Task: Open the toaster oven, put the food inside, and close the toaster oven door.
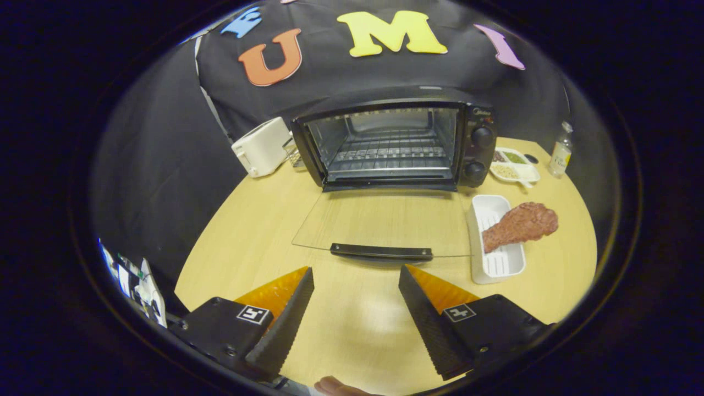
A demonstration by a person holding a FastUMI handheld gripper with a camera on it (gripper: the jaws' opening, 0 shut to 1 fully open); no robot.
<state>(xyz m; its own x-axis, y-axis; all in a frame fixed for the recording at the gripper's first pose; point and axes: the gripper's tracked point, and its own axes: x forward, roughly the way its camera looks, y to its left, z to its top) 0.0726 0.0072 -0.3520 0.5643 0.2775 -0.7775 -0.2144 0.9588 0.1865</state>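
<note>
the gripper [356,275] fingers are spread apart, holding nothing, just short of the open oven [393,146] door's handle [381,252]. the drumstick [520,224] overhangs its white tray [498,263]; a clumsy grab may tip it.

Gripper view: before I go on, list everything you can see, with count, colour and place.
toaster oven: one, black, back of the table, door open.
glass door: one, clear, black handle, lying flat just ahead of the fingers.
wire rack: one, metal, inside the oven.
drumstick: one, reddish brown, on the white tray.
white tray: one, right of the door.
toaster: one, white, left of the oven.
divided dish: one, white, right of the oven.
bottle: one, clear, beyond the dish.
table: one, light wood.
hand-held gripper: one, fingers open, holding nothing.
</note>
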